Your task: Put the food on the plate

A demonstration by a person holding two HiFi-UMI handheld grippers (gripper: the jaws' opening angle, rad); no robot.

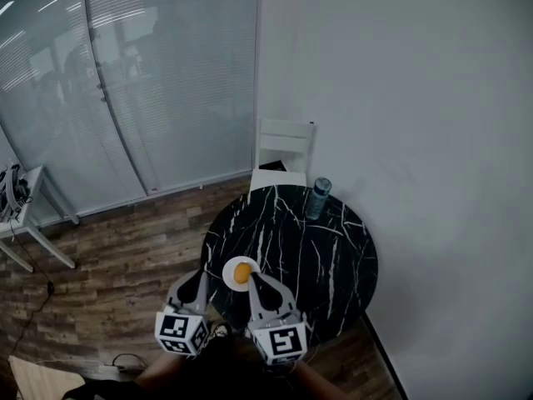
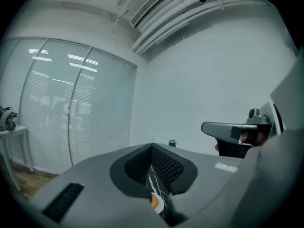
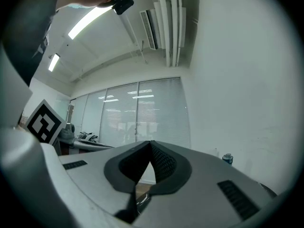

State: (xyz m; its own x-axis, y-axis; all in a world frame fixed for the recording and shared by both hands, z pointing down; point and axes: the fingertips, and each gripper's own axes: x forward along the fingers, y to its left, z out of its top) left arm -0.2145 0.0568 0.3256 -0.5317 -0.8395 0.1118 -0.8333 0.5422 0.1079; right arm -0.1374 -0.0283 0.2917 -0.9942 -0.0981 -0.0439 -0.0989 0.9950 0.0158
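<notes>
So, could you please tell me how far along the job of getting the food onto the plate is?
Done: the orange food sits on the white plate on the black marble table. In hand: nothing; the left gripper and right gripper both have their jaws together, empty. Left: apparently nothing, since the only other thing on the table is a bottle at its far edge.

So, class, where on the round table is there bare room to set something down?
On the table, the middle and right side, between the bottle at the far edge and the plate, are bare. Crowded near-left: plate, orange food, right gripper.
</notes>
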